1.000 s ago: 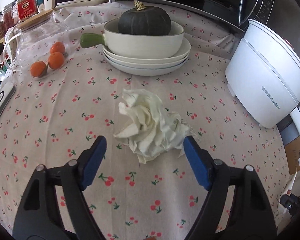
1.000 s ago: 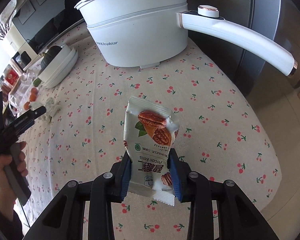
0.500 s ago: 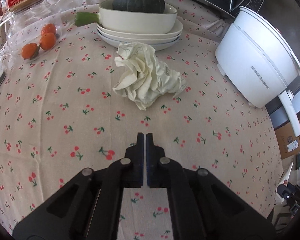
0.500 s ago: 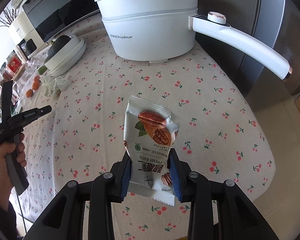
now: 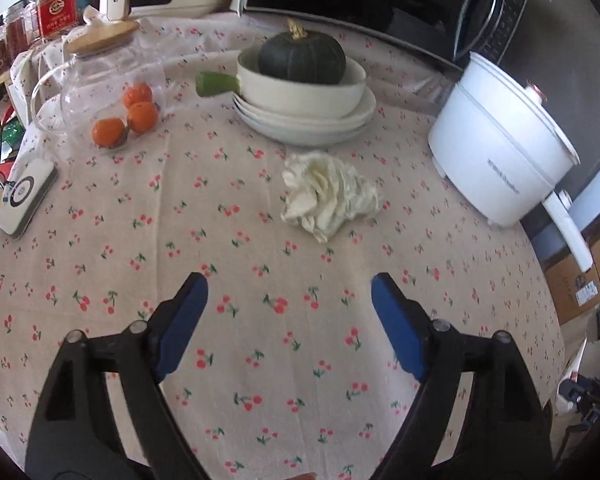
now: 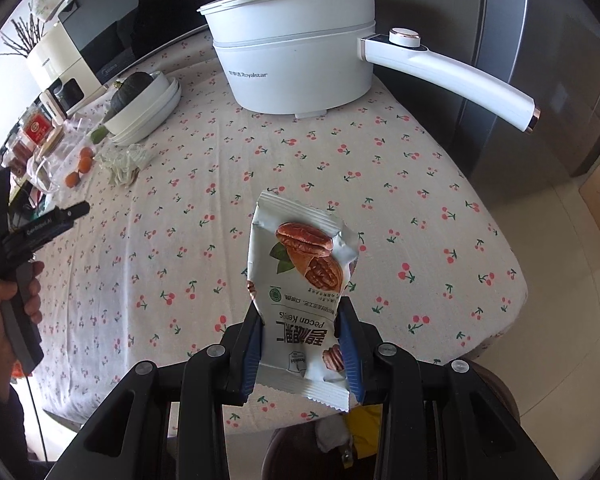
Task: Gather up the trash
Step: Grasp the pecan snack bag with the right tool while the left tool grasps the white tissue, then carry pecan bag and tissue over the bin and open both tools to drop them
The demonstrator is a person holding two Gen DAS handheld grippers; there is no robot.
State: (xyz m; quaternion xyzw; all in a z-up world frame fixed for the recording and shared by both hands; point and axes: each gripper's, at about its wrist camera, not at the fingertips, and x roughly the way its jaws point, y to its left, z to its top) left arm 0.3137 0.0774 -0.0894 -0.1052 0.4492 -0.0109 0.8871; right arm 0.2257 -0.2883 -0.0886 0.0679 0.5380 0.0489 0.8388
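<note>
wider-spread left tool (image 5: 286,292); squash (image 5: 302,58) in bowl (image 5: 300,96)

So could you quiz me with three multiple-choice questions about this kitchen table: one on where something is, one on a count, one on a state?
1. Where is the dark green pumpkin?
A. in the white handled dish
B. on the cloth
C. in the electric pot

2. How many oranges are there?
A. one
B. three
C. five

3. What is in the right hand-held gripper?
A. nothing
B. crumpled tissue
C. pecan snack packet

Answers: 1 A, it sits in the dish on stacked plates; 2 B, three beside the glass teapot; 3 C, its pads clamp the pecan snack packet.
</note>
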